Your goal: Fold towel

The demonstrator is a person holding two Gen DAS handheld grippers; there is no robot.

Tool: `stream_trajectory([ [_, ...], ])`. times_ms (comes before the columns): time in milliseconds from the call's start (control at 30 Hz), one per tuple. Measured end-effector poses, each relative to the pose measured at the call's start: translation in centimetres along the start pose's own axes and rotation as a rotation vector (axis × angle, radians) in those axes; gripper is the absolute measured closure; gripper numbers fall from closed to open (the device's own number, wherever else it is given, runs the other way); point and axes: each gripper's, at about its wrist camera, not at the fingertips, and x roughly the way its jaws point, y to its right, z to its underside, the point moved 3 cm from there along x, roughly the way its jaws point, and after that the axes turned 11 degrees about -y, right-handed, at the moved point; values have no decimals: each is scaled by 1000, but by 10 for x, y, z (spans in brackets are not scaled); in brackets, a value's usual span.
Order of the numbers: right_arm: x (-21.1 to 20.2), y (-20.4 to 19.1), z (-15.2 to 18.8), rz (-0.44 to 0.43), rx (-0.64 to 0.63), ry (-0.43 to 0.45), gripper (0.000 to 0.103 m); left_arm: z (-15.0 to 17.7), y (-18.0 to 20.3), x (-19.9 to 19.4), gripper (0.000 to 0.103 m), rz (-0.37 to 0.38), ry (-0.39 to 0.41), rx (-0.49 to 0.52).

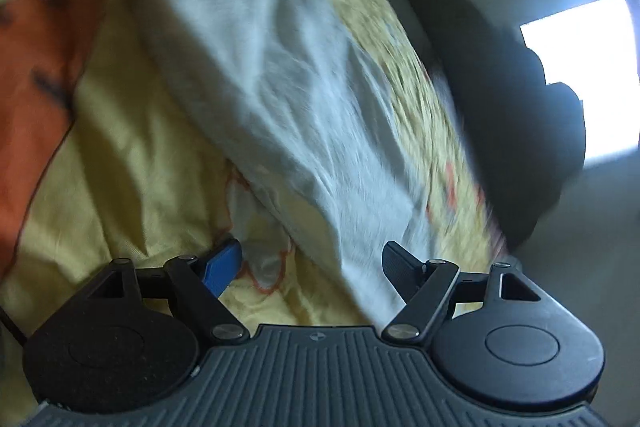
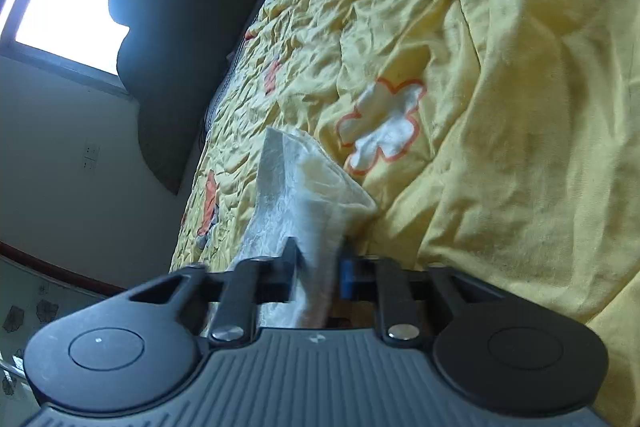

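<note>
Left view blurred; white towel drapes across yellow bedspread, far end cut off. Left gripper spread wide, towel between fingers. Right gripper pinches towel near bed edge.

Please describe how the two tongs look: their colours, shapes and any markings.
The left tongs and the right tongs look alike: a black ribbed body with a small round mark at the centre, two round black discs at the sides, and black link arms with silver pins. On each, one finger pad is blue and the other is black.
</note>
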Motion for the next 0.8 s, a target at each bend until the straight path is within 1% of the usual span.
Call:
stream_trajectory([
  [33, 1, 3, 1, -2, 8, 0, 86, -4, -7, -1, 23, 38, 20, -81],
  [67, 1, 5, 3, -11, 10, 6, 86, -7, -13, -2, 23, 66, 37, -138],
  [100, 1, 6, 5, -18, 16, 15, 86, -10, -16, -2, 23, 81, 50, -174],
  [167, 2, 7, 9, -30, 24, 24, 86, -15, -16, -1, 23, 86, 76, -195],
  [233, 5, 3, 11, -16, -5, 24, 86, -21, -11, 2, 23, 67, 112, -167],
  [267, 6, 0, 11, -4, -20, 27, 87, -25, -7, 3, 29, 43, 146, -147],
  [300, 7, -5, 9, 11, -38, 30, 92, -28, -4, 3, 51, 1, 185, -134],
  [333, 6, -10, 7, 19, -57, 35, 93, -31, -2, 4, 88, -56, 210, -118],
  [367, 3, -19, 3, 15, -77, 49, 93, -35, -1, 7, 90, -115, 209, -110],
  [433, -8, -38, -3, -26, -108, 65, 93, -33, -1, 6, 90, -125, 210, -114],
  [500, -14, -46, -8, -27, -140, 65, 94, -28, 5, 1, 90, -148, 222, -46],
  [567, -3, -23, -14, 38, -91, 21, 93, -29, -3, 6, 90, -139, 191, -58],
  [600, 6, -6, -14, 57, -45, -10, 93, -30, -11, 5, 90, -113, 194, -70],
  [633, 9, 3, -12, 25, -22, -2, 94, -30, -12, 4, 90, -113, 197, -48],
  [700, 6, 4, -8, -13, -7, 18, 93, -33, -7, 5, 90, -131, 186, 25],
  [733, 6, 5, -7, -28, 5, 19, 93, -36, -6, 5, 90, -126, 175, 53],
  [767, 7, 6, -7, -35, 26, 14, 90, -39, -8, 3, 90, -103, 164, 58],
  [800, 7, 8, -8, -44, 48, 7, 90, -43, -13, 1, 90, -77, 157, 44],
])
